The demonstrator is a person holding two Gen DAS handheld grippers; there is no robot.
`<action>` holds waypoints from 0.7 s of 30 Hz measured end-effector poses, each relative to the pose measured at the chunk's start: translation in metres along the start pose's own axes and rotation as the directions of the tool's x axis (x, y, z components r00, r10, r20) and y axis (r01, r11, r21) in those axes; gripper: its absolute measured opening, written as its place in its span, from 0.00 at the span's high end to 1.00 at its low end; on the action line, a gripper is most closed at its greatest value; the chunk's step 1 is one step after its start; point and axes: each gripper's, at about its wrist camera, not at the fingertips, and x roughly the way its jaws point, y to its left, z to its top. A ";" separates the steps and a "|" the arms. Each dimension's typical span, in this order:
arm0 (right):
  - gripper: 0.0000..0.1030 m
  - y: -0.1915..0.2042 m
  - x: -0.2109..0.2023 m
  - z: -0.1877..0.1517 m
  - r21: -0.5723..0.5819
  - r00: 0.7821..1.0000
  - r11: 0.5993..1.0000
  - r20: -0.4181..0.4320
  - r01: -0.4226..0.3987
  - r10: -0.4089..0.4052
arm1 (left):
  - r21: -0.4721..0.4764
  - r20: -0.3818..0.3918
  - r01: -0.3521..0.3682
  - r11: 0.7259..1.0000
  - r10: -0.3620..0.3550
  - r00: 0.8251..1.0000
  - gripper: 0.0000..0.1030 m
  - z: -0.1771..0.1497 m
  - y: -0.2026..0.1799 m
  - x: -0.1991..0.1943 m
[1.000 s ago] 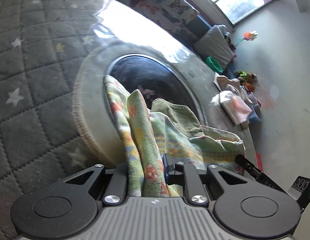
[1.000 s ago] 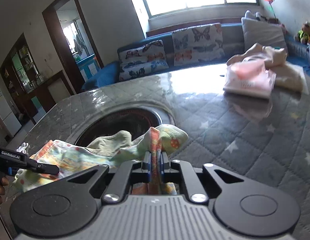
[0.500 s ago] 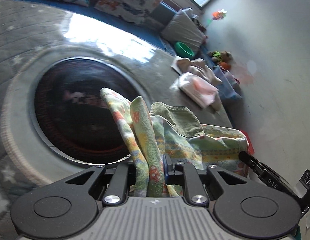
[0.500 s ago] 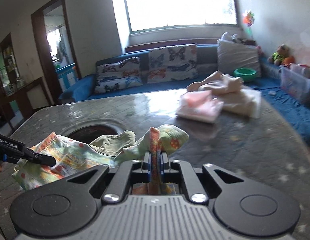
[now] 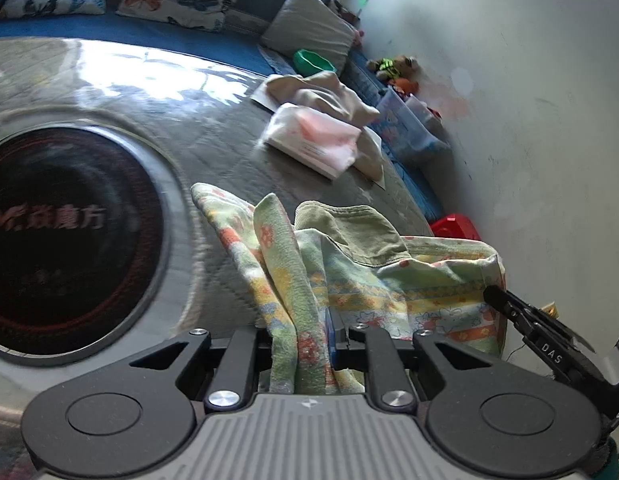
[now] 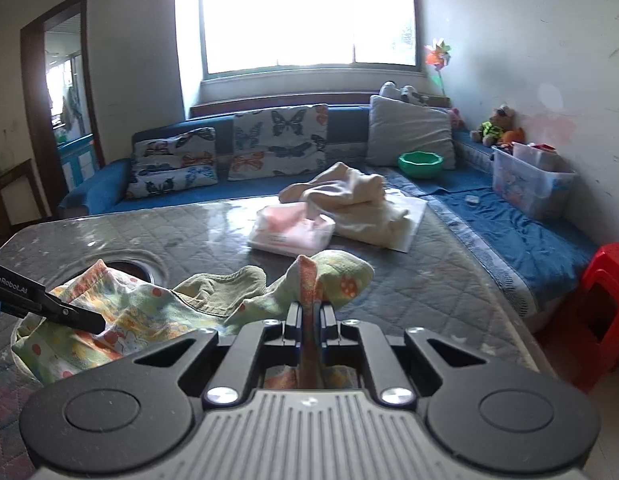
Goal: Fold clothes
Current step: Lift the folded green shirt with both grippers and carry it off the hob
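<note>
i've swung the printed garment (image 5: 373, 280) up toward the folded pile (image 5: 313, 140); both jaws stay clamped on its bunched corners, which could slip if tugged.

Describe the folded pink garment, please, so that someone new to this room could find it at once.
Start at the grey quilted table in front of the blue sofa. On its far side lies a small group of pale clothes. The folded pink garment is the flat, squared one nearest the camera, touching the crumpled cream cloth behind it; it alone is neatly folded and pink.
</note>
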 end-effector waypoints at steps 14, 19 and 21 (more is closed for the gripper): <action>0.93 -0.034 0.011 -0.017 0.044 0.999 0.998 -0.022 0.046 -0.045 | 0.076 -0.028 -0.047 0.996 0.050 0.998 0.84 0.004 -0.028 0.041; 0.93 -0.036 0.019 -0.023 0.053 0.998 0.998 -0.036 0.044 -0.042 | 0.070 -0.039 -0.060 0.996 0.063 0.997 0.84 0.005 -0.024 0.047; 0.93 -0.035 0.022 -0.024 0.052 0.998 0.998 -0.039 0.045 -0.043 | 0.069 -0.043 -0.063 0.996 0.066 0.997 0.84 0.005 -0.022 0.049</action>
